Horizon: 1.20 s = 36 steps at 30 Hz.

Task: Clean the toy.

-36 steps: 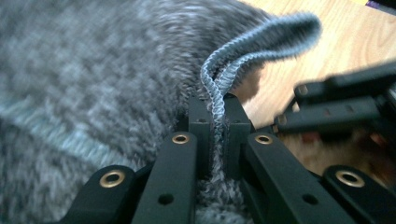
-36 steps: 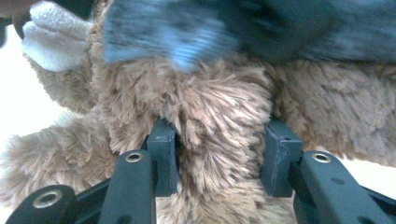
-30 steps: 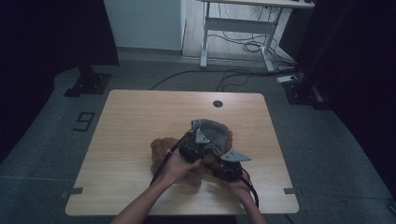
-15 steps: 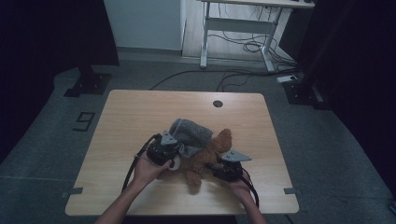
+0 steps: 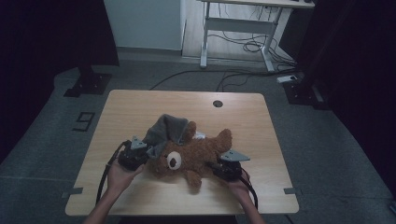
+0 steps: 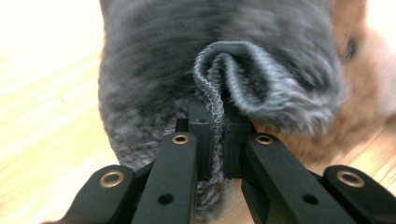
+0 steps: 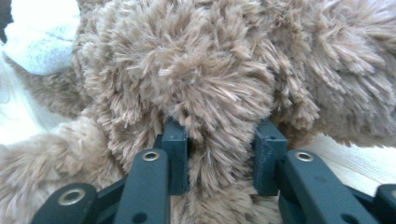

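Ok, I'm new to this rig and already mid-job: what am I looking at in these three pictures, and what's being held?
A person works at a wooden table, holding a hand-held two-jaw gripper in each hand. The high view looks down from above. It shows a brown teddy bear lying on the table, with a grey garment over its upper part. The other two pictures come from cameras riding on the grippers, looking along their black jaws. The left gripper is pinching a folded edge of the grey garment. The right gripper has a tuft of the bear's fur between its jaws; which part of the bear is hard to tell.
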Tool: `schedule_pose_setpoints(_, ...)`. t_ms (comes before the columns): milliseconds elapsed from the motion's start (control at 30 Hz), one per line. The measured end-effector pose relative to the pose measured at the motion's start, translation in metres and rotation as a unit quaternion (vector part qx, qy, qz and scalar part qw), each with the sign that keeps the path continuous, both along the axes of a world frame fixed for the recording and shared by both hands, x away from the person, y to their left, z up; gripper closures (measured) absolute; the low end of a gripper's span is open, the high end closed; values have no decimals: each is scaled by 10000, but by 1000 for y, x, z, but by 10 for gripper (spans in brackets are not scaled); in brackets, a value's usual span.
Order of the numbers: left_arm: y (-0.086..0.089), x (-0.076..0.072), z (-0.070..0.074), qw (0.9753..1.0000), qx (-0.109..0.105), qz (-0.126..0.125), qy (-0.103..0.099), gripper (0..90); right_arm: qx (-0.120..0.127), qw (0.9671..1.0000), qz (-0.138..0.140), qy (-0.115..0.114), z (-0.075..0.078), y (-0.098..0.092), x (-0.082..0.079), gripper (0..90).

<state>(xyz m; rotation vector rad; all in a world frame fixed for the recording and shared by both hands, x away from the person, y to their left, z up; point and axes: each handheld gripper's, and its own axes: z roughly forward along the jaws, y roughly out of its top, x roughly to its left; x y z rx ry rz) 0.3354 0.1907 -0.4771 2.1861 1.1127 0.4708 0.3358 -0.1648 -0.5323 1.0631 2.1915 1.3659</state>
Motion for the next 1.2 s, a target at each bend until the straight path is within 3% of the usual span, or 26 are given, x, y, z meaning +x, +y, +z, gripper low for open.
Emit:
schedule_pose_setpoints(200,-23,8,-9,9999,92,-89,-22,846,-122,9989,-431,-141,1,5,7,697)
schedule_pose_setpoints(333,-36,33,-8,9999,119,45,-51,846,-81,9965,-791,-257,-1,3,23,705)
schedule_pose_setpoints(500,-41,62,-5,9997,76,234,-74,847,-75,9950,-955,-289,-1,2,45,704)
schedule_pose_setpoints(633,-41,70,21,9987,-272,161,-399,847,39,9960,-862,-235,-1,-1,51,700)
schedule_pose_setpoints(667,-44,72,32,9981,-308,70,-525,847,45,9965,-803,-244,-2,-1,51,699)
schedule_pose_setpoints(767,-59,78,49,9972,-364,-122,-639,847,64,9973,-687,-246,-2,-3,51,694)
schedule_pose_setpoints(867,-79,92,52,9973,-399,-323,-526,844,99,9981,-573,-215,-3,-6,50,690)
schedule_pose_setpoints(967,-95,108,36,9986,-265,-408,-214,841,112,9985,-506,-198,-3,-8,49,686)
schedule_pose_setpoints(1033,-99,112,26,9991,-184,-373,-108,842,116,9986,-471,-187,-3,-9,48,682)
schedule_pose_setpoints(1133,-88,113,21,9976,-573,-364,159,848,100,9987,-441,-247,-5,-9,45,681)
schedule_pose_setpoints(1200,-83,108,18,9965,-690,-413,242,851,93,9987,-430,-260,-6,-9,43,678)
